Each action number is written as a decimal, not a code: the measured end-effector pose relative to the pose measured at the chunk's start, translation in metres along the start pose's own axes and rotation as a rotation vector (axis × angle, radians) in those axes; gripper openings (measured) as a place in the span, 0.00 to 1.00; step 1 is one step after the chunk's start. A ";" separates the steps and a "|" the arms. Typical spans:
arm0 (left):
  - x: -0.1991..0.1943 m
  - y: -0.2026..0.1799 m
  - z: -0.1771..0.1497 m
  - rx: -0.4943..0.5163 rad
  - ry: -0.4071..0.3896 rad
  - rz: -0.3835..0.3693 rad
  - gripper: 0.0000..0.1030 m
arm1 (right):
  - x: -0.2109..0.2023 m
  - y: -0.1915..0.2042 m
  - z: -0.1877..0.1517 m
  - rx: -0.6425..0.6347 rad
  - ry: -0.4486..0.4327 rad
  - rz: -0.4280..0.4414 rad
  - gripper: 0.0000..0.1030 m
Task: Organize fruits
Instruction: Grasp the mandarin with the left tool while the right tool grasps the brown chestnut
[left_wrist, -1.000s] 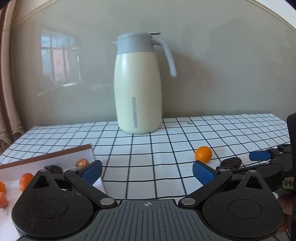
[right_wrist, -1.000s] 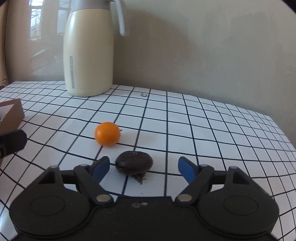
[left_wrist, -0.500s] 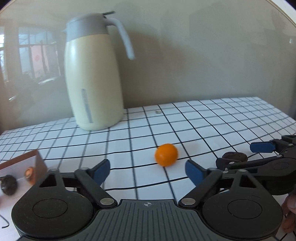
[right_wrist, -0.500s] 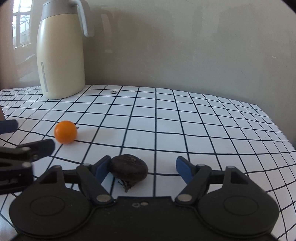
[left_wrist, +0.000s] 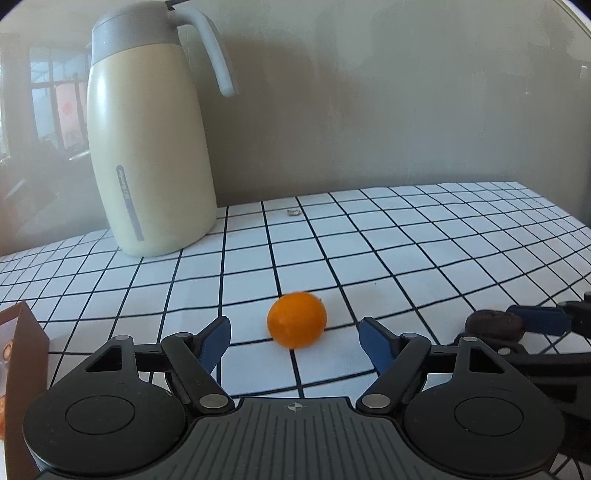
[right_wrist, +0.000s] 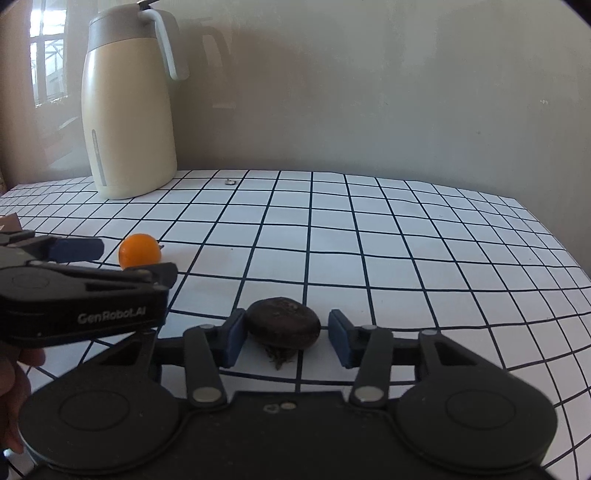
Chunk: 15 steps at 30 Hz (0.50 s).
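— Since a second ago, what has moved?

— Both of mine. My left gripper (left_wrist: 293, 338) swung off the box and came up to the small orange fruit (left_wrist: 297, 319), which now sits just ahead of its spread blue fingers. My right gripper (right_wrist: 283, 338) narrowed around the dark brown fruit (right_wrist: 283, 328): the left pad touches or nearly touches it, the right pad is just clear, so nothing is clamped.

— Why both at once?

— One fruit per hand, I judge, so both go to the brown cardboard box (left_wrist: 26, 354) at my left in one trip.

— And farther back?

— The checked tablecloth (right_wrist: 406, 236), then the cream thermos jug (left_wrist: 151, 147) against the wall, well apart from either fruit.
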<state>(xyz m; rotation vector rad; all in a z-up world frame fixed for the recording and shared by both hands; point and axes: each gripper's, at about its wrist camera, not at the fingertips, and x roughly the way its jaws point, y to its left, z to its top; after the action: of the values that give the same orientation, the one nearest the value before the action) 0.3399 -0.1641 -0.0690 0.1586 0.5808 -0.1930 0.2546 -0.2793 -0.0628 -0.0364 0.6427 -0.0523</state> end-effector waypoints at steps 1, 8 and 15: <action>0.002 -0.001 0.001 0.001 0.005 -0.003 0.73 | -0.001 -0.001 0.000 0.002 -0.001 0.002 0.36; 0.010 -0.009 0.004 0.012 0.025 -0.002 0.44 | -0.003 -0.003 0.000 0.009 0.004 0.010 0.33; 0.003 -0.011 0.002 0.023 0.010 -0.002 0.35 | 0.000 0.000 0.002 -0.002 0.003 0.001 0.32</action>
<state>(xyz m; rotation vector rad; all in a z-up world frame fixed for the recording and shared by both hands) 0.3414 -0.1756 -0.0700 0.1818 0.5890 -0.2009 0.2559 -0.2793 -0.0613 -0.0383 0.6456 -0.0509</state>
